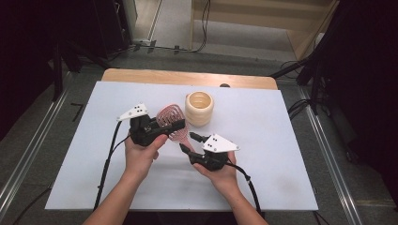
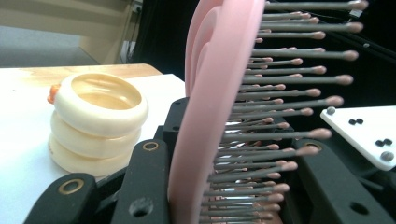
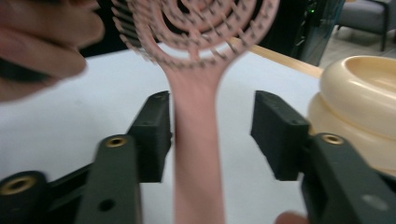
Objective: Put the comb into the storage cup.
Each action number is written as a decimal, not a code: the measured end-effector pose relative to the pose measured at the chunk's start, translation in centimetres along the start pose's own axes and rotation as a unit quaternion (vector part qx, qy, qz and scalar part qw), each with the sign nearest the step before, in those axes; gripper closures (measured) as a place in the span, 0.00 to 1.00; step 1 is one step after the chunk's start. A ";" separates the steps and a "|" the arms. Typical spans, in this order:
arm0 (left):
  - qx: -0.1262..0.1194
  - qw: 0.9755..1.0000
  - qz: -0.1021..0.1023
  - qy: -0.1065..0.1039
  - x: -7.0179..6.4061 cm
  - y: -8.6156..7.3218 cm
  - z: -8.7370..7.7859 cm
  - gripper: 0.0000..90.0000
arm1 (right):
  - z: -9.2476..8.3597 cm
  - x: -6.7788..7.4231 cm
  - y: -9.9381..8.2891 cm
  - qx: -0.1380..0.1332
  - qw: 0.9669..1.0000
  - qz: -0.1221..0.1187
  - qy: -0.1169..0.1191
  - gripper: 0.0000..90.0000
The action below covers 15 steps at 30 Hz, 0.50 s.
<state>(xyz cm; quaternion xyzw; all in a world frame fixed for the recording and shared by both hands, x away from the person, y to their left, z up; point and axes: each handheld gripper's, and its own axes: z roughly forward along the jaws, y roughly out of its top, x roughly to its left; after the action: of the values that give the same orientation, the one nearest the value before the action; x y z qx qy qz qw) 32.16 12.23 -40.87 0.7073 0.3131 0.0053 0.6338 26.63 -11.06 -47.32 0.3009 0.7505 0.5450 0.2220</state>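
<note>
The pink hairbrush, with an openwork spiral head and grey pink-tipped bristles, sat mid-frame above the table, its head clamped in the left hand-held gripper. In the right gripper view the handle ran between the right hand-held gripper's parted jaws. The cream ringed cup stood just behind; nothing could be made out inside it.

Matt pink plastic hairbrush, glossy cream ribbed cup, matt white table sheet
</note>
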 end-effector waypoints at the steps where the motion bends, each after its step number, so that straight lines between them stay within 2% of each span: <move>1: 0.002 1.000 -0.001 -0.001 0.1 0.1 -0.1 0.70 | 0.0 0.0 0.0 0.004 1.000 -0.002 -0.002 0.44; 4: 0.000 1.000 0.006 0.007 0.1 0.2 -0.3 0.70 | -0.4 -0.4 -0.3 0.020 1.000 0.006 0.006 0.40; 6: 0.000 1.000 0.014 0.010 0.0 0.3 -0.4 0.70 | -0.9 -0.6 -0.5 0.030 0.999 0.017 0.007 0.31; 8: 0.000 0.999 0.037 0.015 -0.2 0.2 -0.6 0.70 | -1.3 -1.1 -0.8 0.032 0.999 0.032 0.009 0.22; 10: -0.001 0.999 0.042 0.014 -0.3 0.2 -0.6 0.70 | -1.8 -1.5 -1.1 0.025 0.999 0.045 0.009 0.16; 13: 0.000 0.999 0.046 0.017 -0.4 0.3 -0.5 0.70 | -2.8 -2.0 -1.4 0.006 0.999 0.041 0.026 0.01; 15: -0.001 0.999 0.046 0.016 -0.3 0.3 -0.5 0.70 | -3.4 -2.4 -1.6 0.000 0.998 0.048 0.028 0.00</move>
<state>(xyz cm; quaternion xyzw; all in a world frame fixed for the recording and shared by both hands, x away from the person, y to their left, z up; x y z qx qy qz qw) 31.85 12.54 -40.36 0.7201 0.2905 0.0463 0.6285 25.76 -15.45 -47.75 0.3215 0.7407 0.5635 0.1745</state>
